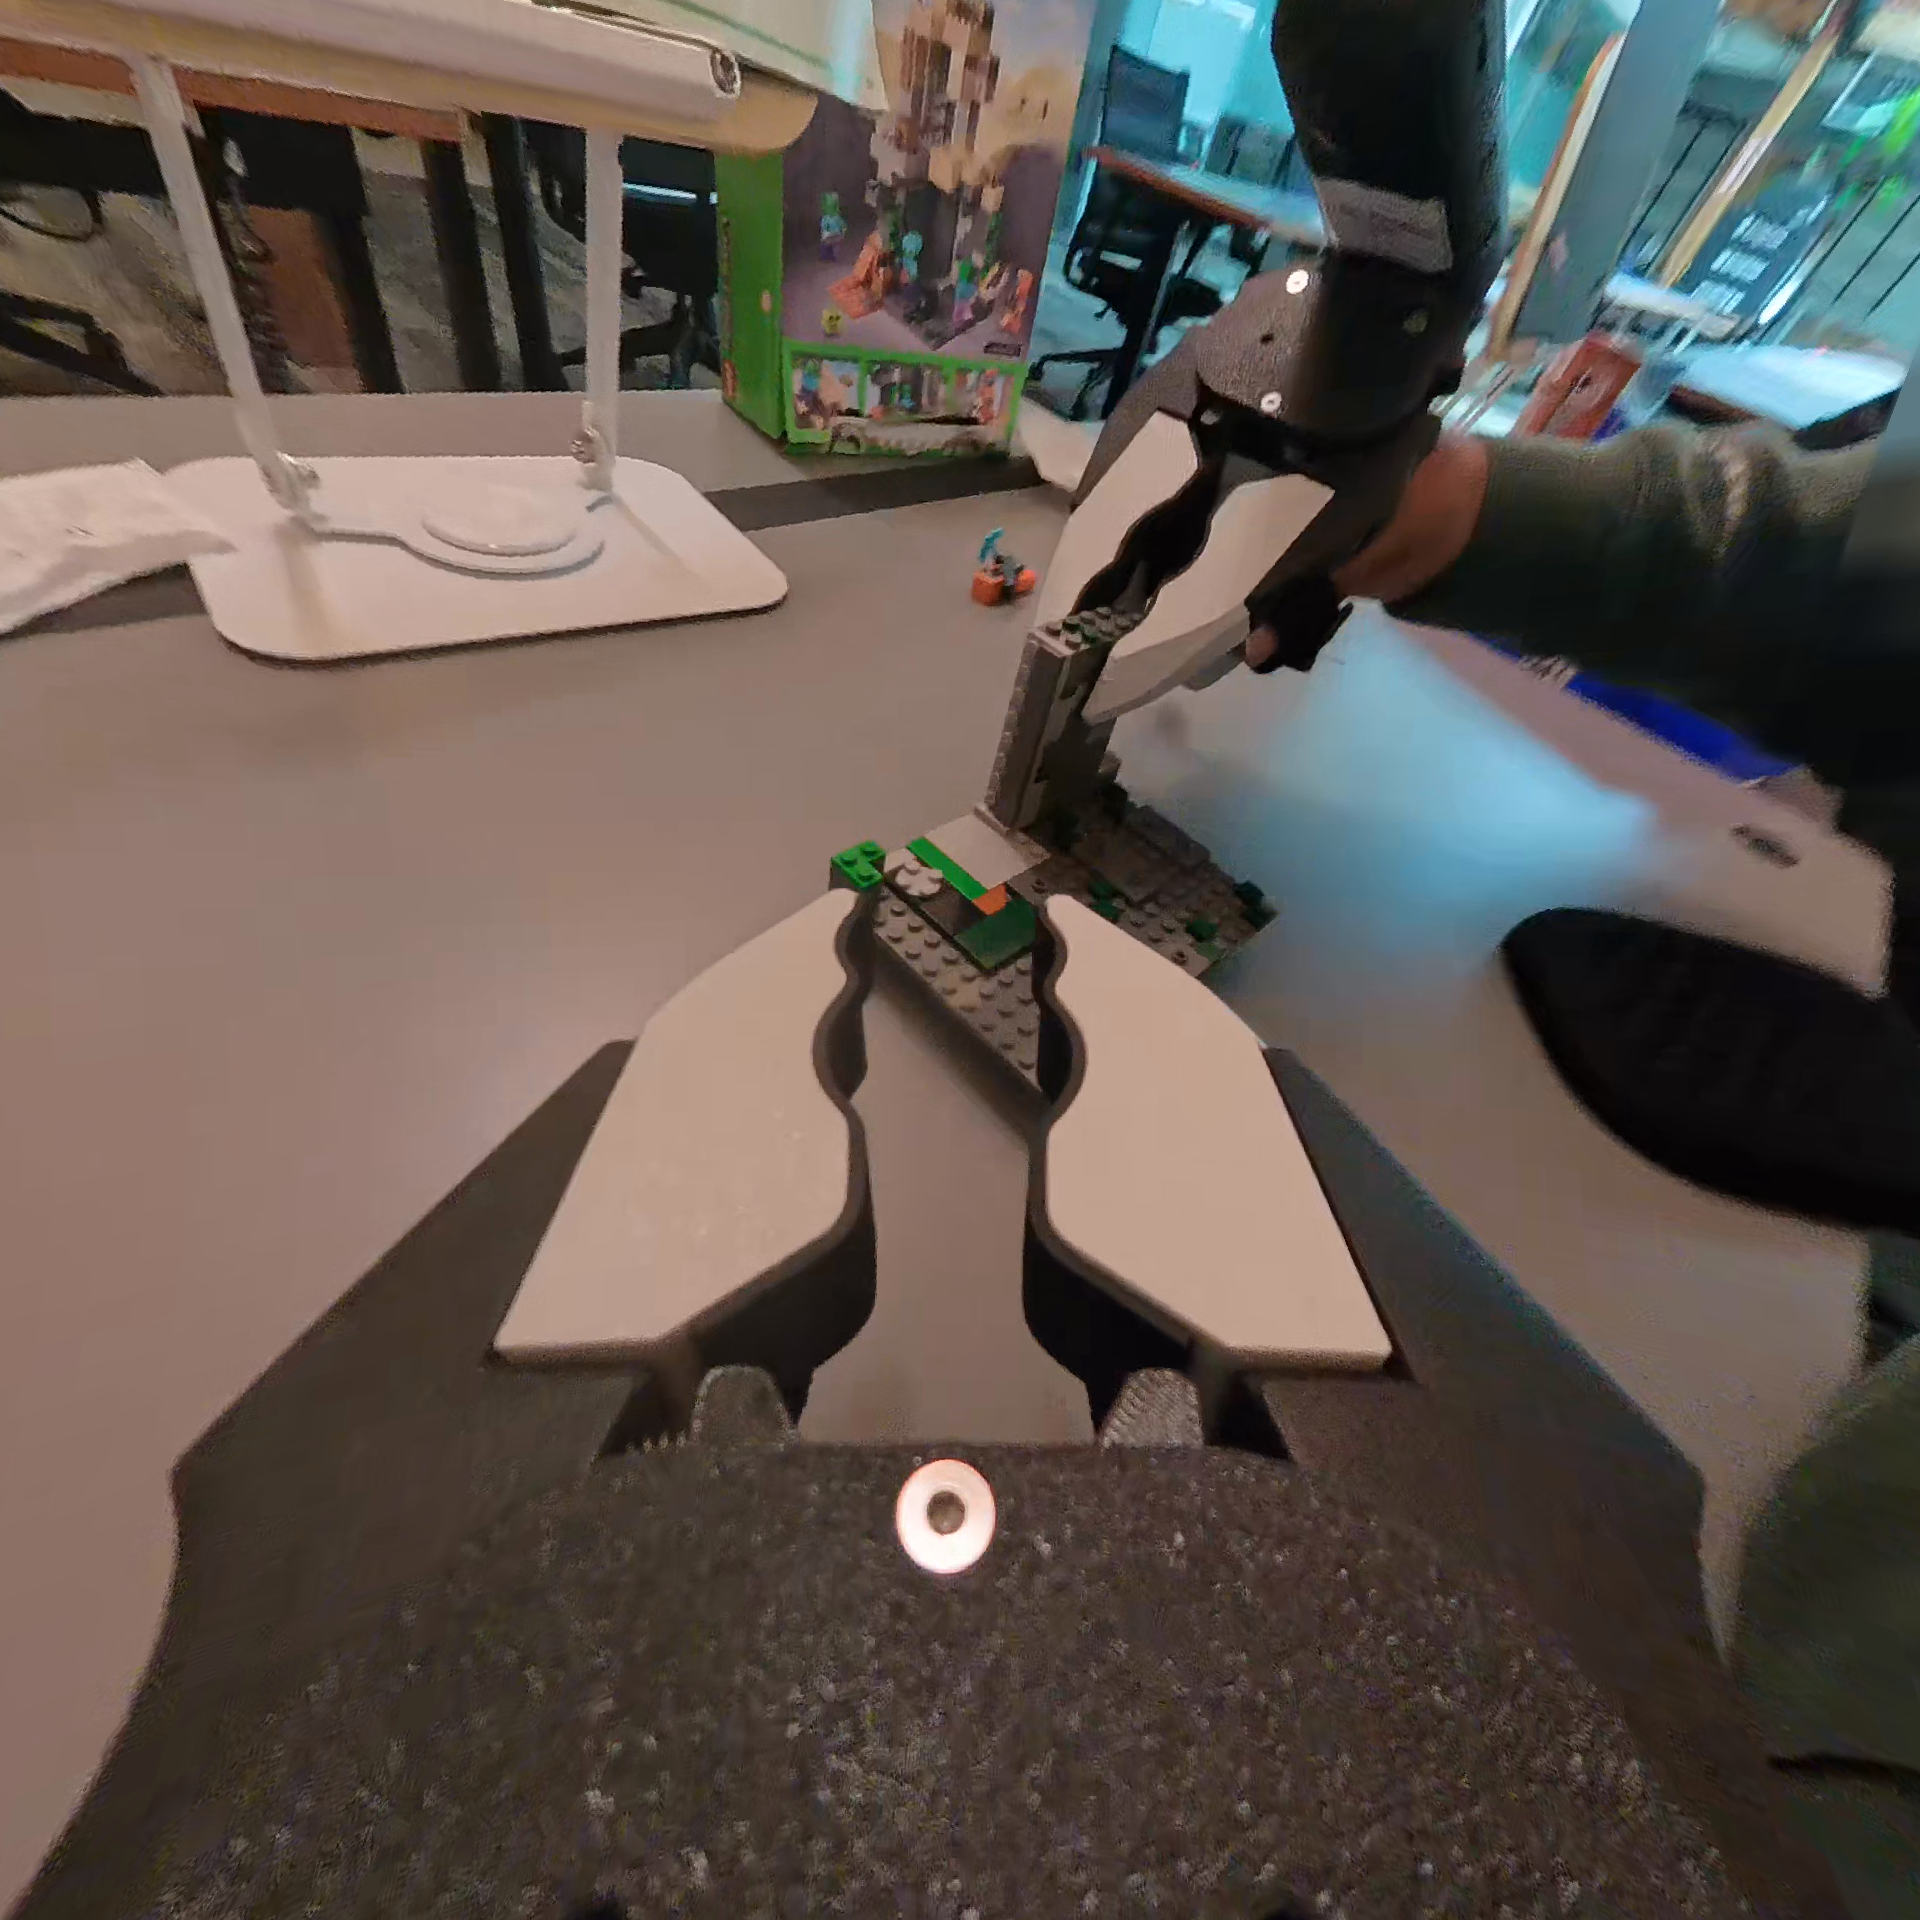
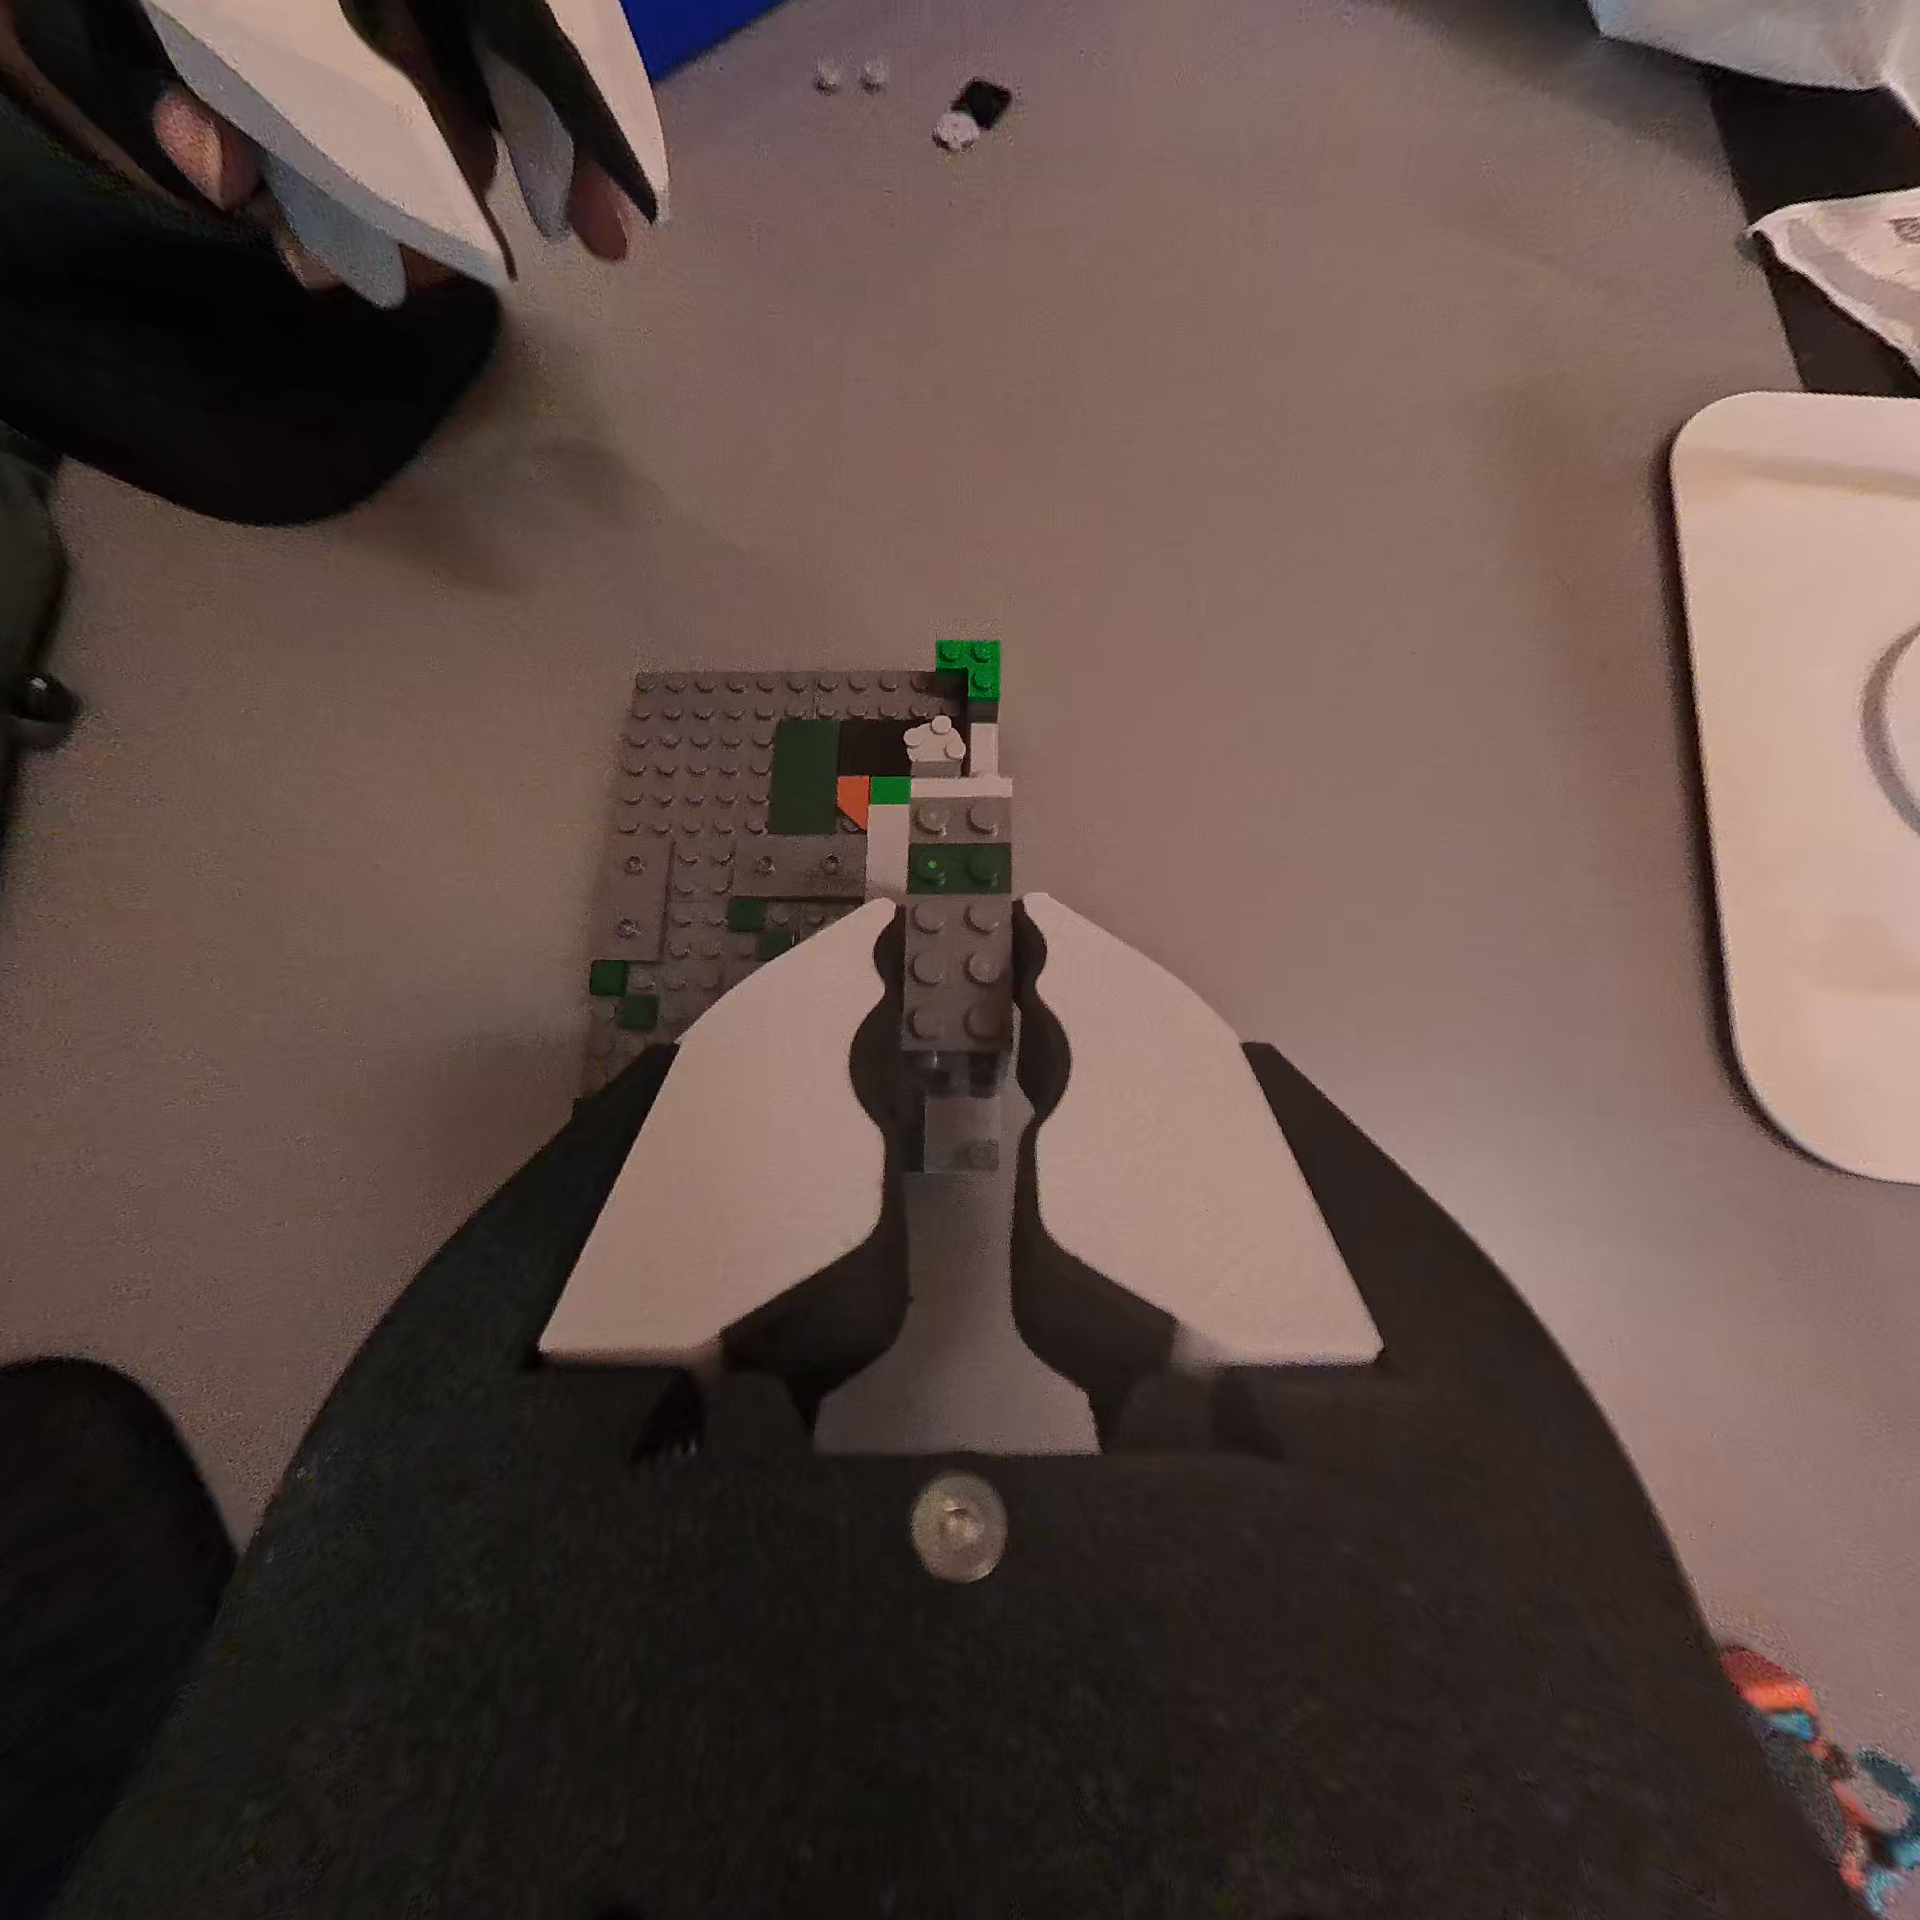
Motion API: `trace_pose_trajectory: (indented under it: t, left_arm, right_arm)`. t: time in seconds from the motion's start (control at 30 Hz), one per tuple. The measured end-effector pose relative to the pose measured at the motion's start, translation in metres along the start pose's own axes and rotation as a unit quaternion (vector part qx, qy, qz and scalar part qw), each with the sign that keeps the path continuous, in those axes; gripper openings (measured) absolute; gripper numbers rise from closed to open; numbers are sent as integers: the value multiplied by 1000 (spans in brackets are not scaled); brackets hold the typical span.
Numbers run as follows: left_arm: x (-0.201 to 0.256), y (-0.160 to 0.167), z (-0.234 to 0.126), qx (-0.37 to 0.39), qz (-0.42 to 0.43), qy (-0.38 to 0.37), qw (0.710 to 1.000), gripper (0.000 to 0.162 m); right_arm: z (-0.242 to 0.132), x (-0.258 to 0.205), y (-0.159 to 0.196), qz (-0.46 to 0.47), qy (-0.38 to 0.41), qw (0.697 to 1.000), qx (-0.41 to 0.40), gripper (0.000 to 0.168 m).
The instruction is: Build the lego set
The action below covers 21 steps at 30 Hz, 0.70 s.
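Tower (image 2: 958,935) stands upright on the baseplate's (image 2: 696,790) right edge, pinched near its top by the right claw (image 2: 956,914) from above. Left claw (image 1: 951,914) (spread, empty) hovers at the plate's near edge, well below.

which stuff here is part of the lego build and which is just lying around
In the job:
- grey baseplate
- grey brick wall, gripped by the right gripper
- left gripper, jaws open at the baseplate's edge
- loose small pieces

Lying about:
- lego box
- white stand
- small figure
- paper
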<state>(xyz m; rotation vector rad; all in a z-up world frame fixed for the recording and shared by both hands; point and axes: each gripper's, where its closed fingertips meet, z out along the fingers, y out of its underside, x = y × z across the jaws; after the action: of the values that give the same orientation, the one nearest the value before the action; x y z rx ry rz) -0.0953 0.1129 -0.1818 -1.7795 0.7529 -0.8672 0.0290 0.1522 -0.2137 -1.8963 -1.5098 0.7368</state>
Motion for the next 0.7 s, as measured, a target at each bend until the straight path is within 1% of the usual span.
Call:
trace_pose_trajectory:
  t: [0.07,0.17,0.27,0.43,0.5,0.6,0.63,0.7]
  left_arm:
    - [-8,1,3,-12,28,-16,999,24]
    - [-13,5,11,-34,23,-11,999,18]
    - [-18,5,20,-44,25,-11,999,16]
    - [-17,7,35,-59,44,-12,997,17]
    - [-17,7,39,-63,47,-13,997,17]
    - [-17,9,42,-70,51,-17,996,15]
    - [-19,9,43,-70,56,-21,996,15]
    - [-23,7,45,-70,69,-32,995,13]
  right_arm:
    - [7,6,3,-11,3,1000,-11,17]
    - [14,11,9,-26,9,999,-20,17]
    - [15,13,11,-31,8,999,-10,17]
    - [14,18,11,-58,21,998,-17,18]
    - [13,20,9,-70,37,997,-17,19]
    - [5,25,-3,-71,76,995,5,31]
    - [0,27,-7,-69,95,993,12,35]
    - [-13,33,-17,-67,151,986,19,36]
